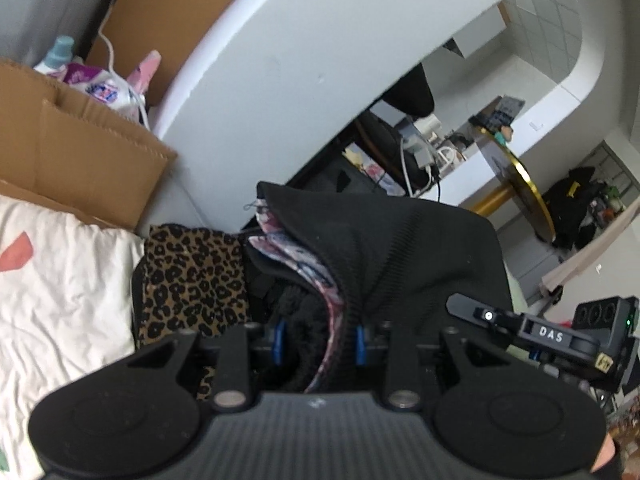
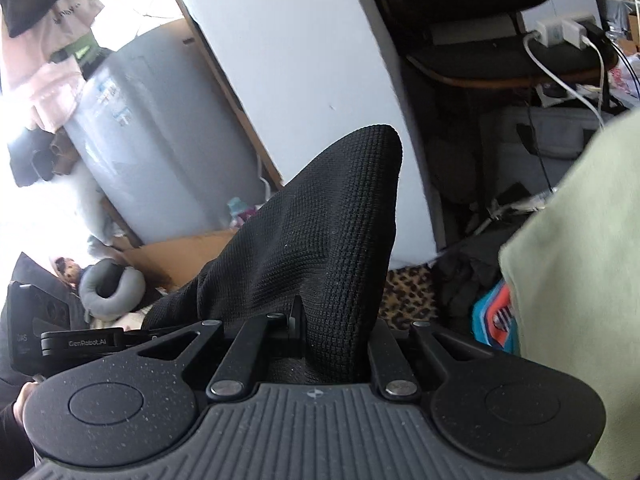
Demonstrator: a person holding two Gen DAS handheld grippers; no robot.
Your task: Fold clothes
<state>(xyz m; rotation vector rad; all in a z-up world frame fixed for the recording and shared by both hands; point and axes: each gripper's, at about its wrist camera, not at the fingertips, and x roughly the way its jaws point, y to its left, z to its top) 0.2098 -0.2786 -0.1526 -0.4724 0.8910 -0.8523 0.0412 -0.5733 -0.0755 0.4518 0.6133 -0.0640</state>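
A black knit garment (image 1: 400, 248) with a pink-patterned inner lining rises from my left gripper (image 1: 320, 340), which is shut on a bunch of its fabric. In the right wrist view the same black waffle-knit garment (image 2: 320, 240) stands up in a peak from my right gripper (image 2: 332, 328), which is shut on it; its fingers are mostly hidden by the cloth. The right gripper's body (image 1: 560, 336) shows at the right of the left wrist view, close by. Both grippers hold the garment up off the surface.
A leopard-print cloth (image 1: 192, 280) and a white patterned sheet (image 1: 60, 300) lie at the left. A cardboard box (image 1: 80, 152) stands behind them, a white curved panel (image 1: 300, 60) beyond. A pale green cloth (image 2: 580, 280) fills the right side; a chair (image 2: 480, 52) with chargers stands behind.
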